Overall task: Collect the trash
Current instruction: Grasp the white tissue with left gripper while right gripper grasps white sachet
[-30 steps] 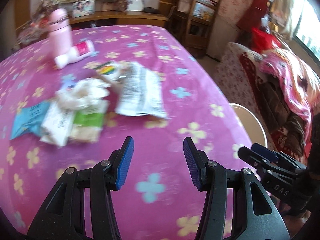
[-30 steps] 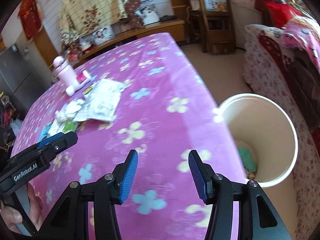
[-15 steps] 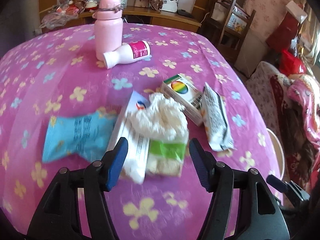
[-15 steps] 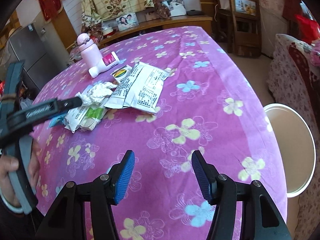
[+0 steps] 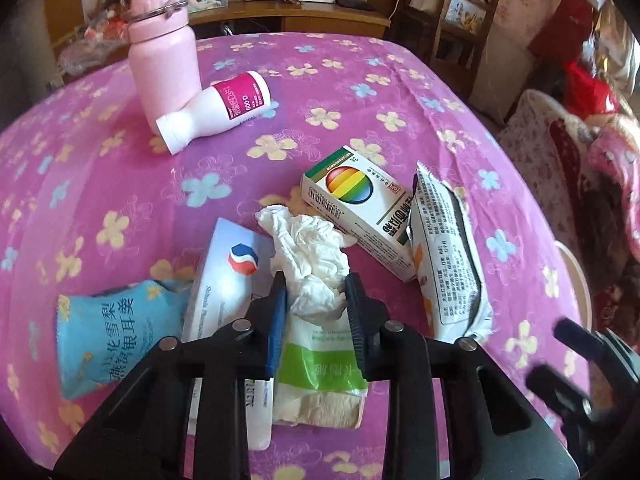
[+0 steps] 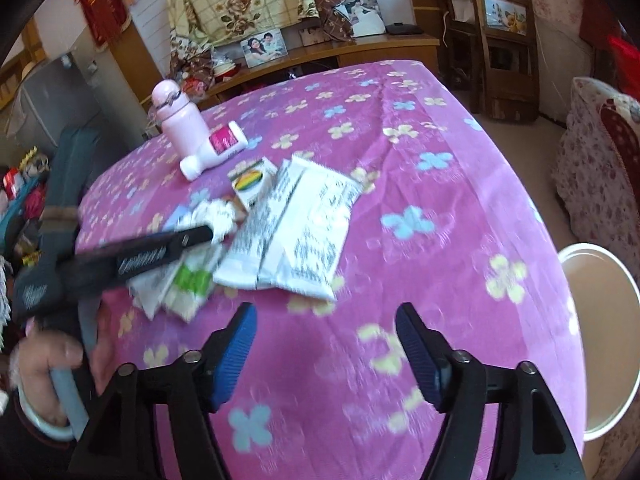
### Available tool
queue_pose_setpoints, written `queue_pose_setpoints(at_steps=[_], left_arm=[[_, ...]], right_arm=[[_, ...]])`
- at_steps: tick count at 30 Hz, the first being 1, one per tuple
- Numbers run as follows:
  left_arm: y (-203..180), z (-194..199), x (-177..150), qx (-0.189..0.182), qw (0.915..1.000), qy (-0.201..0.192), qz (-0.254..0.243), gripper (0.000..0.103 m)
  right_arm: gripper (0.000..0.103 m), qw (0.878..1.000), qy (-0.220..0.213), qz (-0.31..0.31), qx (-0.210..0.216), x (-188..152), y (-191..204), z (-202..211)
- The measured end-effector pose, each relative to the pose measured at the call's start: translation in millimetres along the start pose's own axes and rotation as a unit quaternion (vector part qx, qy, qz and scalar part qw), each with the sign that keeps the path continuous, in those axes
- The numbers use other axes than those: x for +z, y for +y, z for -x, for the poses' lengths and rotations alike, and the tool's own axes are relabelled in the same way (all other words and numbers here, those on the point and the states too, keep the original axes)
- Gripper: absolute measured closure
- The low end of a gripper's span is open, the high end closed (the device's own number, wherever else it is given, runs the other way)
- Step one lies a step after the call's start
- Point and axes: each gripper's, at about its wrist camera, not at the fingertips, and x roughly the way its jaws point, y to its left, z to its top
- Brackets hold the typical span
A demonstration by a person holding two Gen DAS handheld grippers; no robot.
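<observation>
A crumpled white tissue (image 5: pixel 308 240) lies on a pile of trash on the pink flowered tablecloth (image 5: pixel 120 184). My left gripper (image 5: pixel 316 280) is shut on its near end, both blue pads pressing the paper. Around it lie a white box with a rainbow disc (image 5: pixel 356 208), a white snack wrapper (image 5: pixel 448 264), a blue packet (image 5: pixel 108 332), a white-and-blue box (image 5: pixel 228 280) and a green-and-white packet (image 5: pixel 320 360). My right gripper (image 6: pixel 325 312) hovers over bare cloth short of the wrapper (image 6: pixel 304 236), its jaws opening with nothing between them.
A pink flask (image 5: pixel 164 48) stands at the back left with a white bottle with a magenta label (image 5: pixel 216 108) lying against it. A white bin (image 6: pixel 596 332) stands on the floor off the table's right edge. A hand (image 6: pixel 52 364) holds the left gripper's handle.
My left gripper moved forward over the pile and closed on the tissue. My right gripper swung left, away from the bin and toward the trash, and its jaws widened.
</observation>
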Motion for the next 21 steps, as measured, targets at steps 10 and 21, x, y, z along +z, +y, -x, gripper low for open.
queue_pose_setpoints(at_steps=[10,21], left_arm=[[20,57,-21,-0.038,0.9983,-0.043,0.012,0.085],[11,77,-38,-0.054,0.9965,-0.062,0.011,0.085]], right_arm=[[0.029,0.996,0.026,-0.074,0.043,40,3,-65],[0.053,0.999,0.018,-0.033,0.033,31,12,-64]])
